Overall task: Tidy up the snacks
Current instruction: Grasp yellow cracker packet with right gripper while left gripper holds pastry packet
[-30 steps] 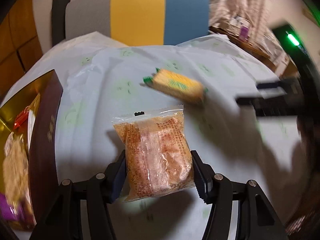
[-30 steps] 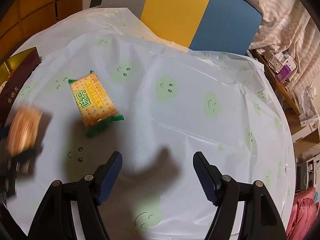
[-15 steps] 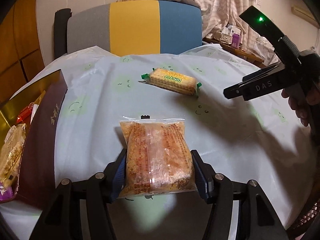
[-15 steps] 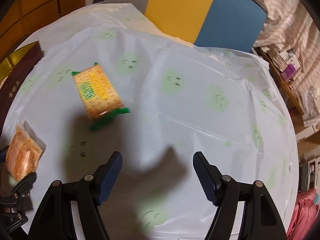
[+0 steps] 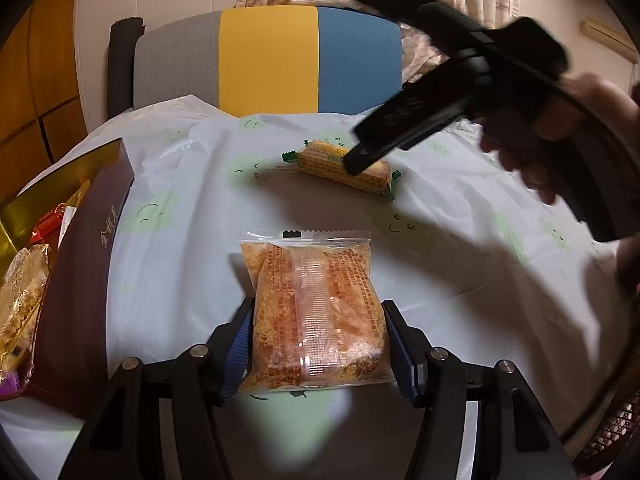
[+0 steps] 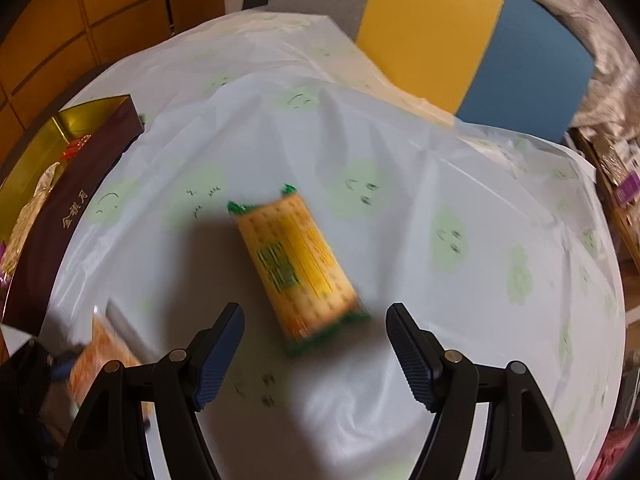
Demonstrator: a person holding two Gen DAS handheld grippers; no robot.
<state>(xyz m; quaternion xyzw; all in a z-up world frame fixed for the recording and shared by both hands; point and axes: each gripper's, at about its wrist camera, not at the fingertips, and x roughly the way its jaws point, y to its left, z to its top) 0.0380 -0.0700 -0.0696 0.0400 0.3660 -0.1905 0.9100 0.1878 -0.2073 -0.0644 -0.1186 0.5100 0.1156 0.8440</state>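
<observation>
Left wrist view: an orange snack bag (image 5: 316,316) is held between the blue pads of the left gripper (image 5: 318,346), the jaws standing about half open and closed against the bag's sides, its serrated clear top edge pointing away from the camera. The bag is seen above a white tablecloth (image 5: 180,280) printed with pale green smiling faces. A dark box (image 5: 86,264) with a gold lining is placed at the left edge of the table, wrapped snacks being visible inside it. A yellow cracker pack (image 5: 346,170) with green ends is laid flat farther back, near the table's middle. The right gripper (image 5: 366,156), blurred and held by a hand (image 5: 560,136), is seen just above the pack, its tip overlapping it; contact cannot be told. A grey, yellow and blue chair (image 5: 268,60) is set behind the table. Right wrist view: the right gripper (image 6: 314,346) is shown with jaws wide apart and nothing between the pads. The cracker pack (image 6: 298,266), blurred, is found just ahead of the fingertips, lengthwise to them. The box (image 6: 60,216) is seen at left, and the orange bag (image 6: 102,360) in the left gripper (image 6: 60,364) at lower left.
</observation>
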